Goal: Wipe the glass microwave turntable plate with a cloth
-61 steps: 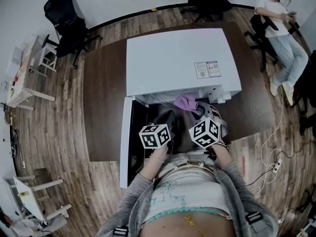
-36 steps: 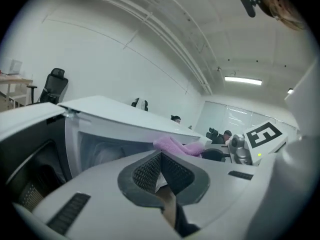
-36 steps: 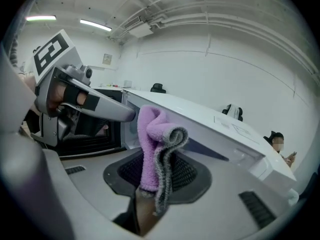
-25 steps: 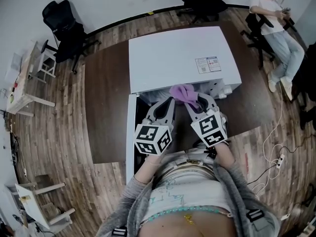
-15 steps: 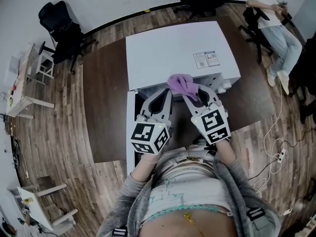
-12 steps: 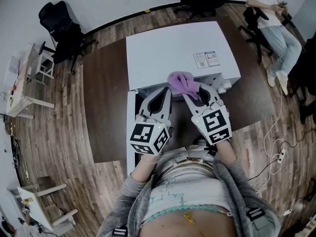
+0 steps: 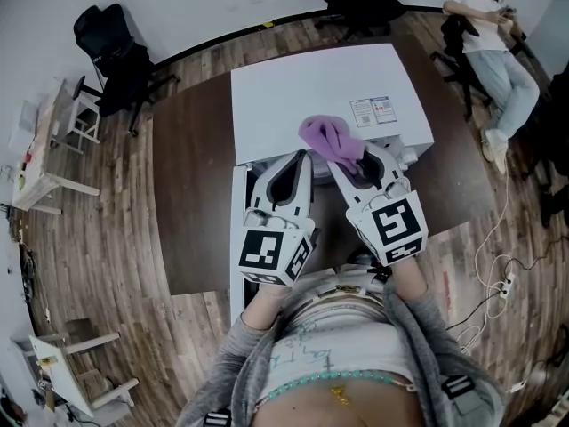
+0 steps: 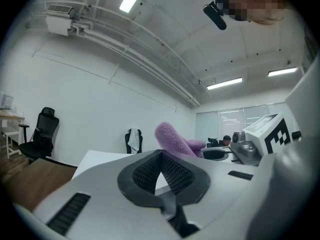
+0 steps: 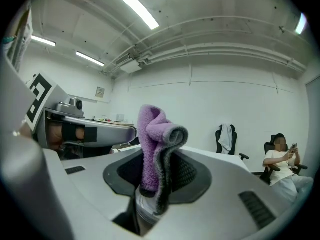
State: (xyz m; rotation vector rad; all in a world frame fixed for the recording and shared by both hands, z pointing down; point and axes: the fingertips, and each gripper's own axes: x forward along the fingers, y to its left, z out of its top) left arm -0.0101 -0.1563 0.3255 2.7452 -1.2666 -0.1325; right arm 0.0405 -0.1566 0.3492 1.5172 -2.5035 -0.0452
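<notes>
Right gripper view shows the right gripper (image 9: 157, 171) clenched on a folded purple cloth (image 9: 150, 134), which stands up out of the jaws. A pale rounded bit sits under the cloth's lower end; I cannot tell what it is. Left gripper view shows the left gripper (image 8: 161, 156) closed with nothing in it, and the cloth rises just beyond its tips, to the right. Only the head view gives the layout: the two grippers are side by side, apart, over the front edge of the white microwave (image 7: 311, 96), whose door (image 7: 237, 238) hangs open on the left. They hide the cavity, so the plate cannot be made out in any view. The microwave stands on a dark table (image 7: 191, 194), with open tabletop toward the left and right edges. A chair (image 7: 120, 47) stands beyond the far left corner, and a seated person (image 7: 498, 60) is beyond the far right corner.
</notes>
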